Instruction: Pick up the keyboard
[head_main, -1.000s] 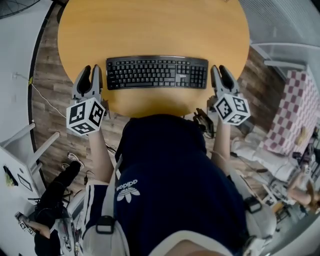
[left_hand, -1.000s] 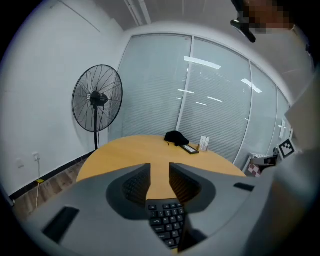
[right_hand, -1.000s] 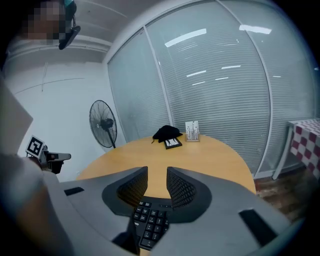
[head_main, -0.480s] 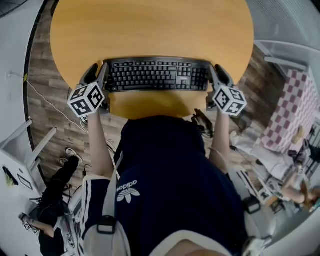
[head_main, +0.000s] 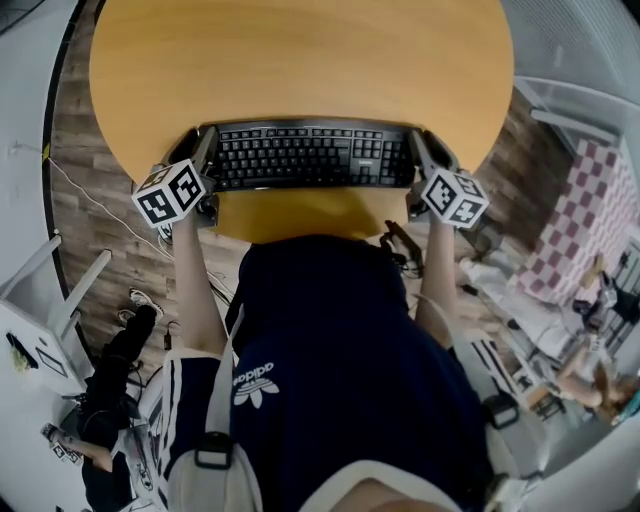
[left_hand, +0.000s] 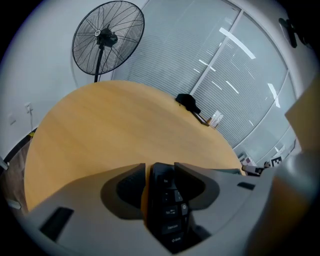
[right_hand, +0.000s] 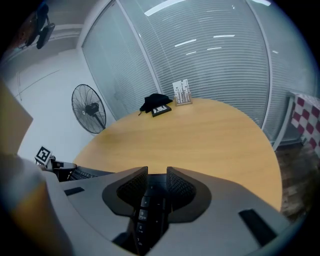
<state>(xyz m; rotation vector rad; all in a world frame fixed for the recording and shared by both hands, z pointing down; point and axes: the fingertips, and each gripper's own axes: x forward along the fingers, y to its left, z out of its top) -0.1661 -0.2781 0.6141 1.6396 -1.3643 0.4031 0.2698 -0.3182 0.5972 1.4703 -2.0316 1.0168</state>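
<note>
A black keyboard (head_main: 310, 157) lies flat near the front edge of the round wooden table (head_main: 300, 60). My left gripper (head_main: 200, 142) straddles its left end. In the left gripper view, the keyboard's end (left_hand: 167, 210) stands edge-on between the opening jaws of the left gripper (left_hand: 160, 167), with a thin gap at one pad. My right gripper (head_main: 425, 147) straddles the keyboard's right end. In the right gripper view, the number-pad end (right_hand: 147, 210) nearly fills the narrow gap of the right gripper (right_hand: 157, 172), and I see no squeeze.
A standing fan (left_hand: 107, 37) is beyond the table's far left. A black object (right_hand: 157, 105) and a small card stand (right_hand: 181, 92) sit at the table's far edge. A checkered cloth (head_main: 590, 210) and a white rack (head_main: 560, 110) are to the right.
Both grippers came down and forward from beside the keyboard onto its two ends. The left jaws have spread wider. The keyboard still lies in the same spot on the table.
</note>
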